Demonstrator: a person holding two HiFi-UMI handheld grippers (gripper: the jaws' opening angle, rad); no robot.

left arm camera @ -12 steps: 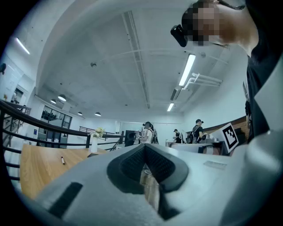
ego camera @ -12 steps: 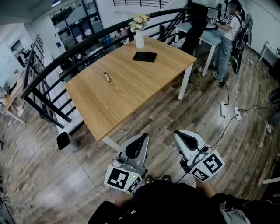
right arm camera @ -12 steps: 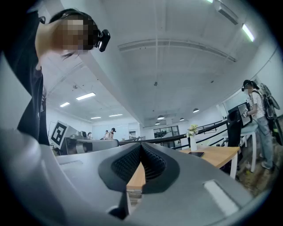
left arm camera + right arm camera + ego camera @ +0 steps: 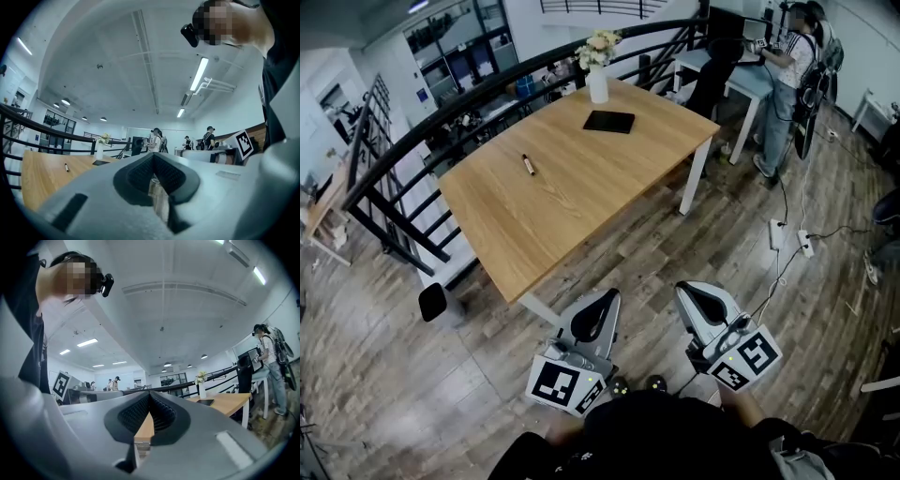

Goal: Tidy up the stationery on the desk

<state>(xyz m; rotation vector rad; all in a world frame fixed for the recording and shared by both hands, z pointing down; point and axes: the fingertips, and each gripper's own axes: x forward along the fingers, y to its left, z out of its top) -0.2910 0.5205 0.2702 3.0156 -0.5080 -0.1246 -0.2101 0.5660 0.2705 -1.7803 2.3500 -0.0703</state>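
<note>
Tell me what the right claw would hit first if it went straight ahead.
Probably the wooden desk: its edge shows dead ahead of the right claw, though depth is unclear.

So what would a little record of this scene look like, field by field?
setting: wooden table on a plank floor
on the table: black pen near the middle; flat black notebook further back; white vase of flowers at the far edge
left gripper: shut, empty, short of the table
right gripper: shut, empty, beside the left one
others: a person standing at a pale desk, far right
progress: pen and notebook not yet touched
</note>
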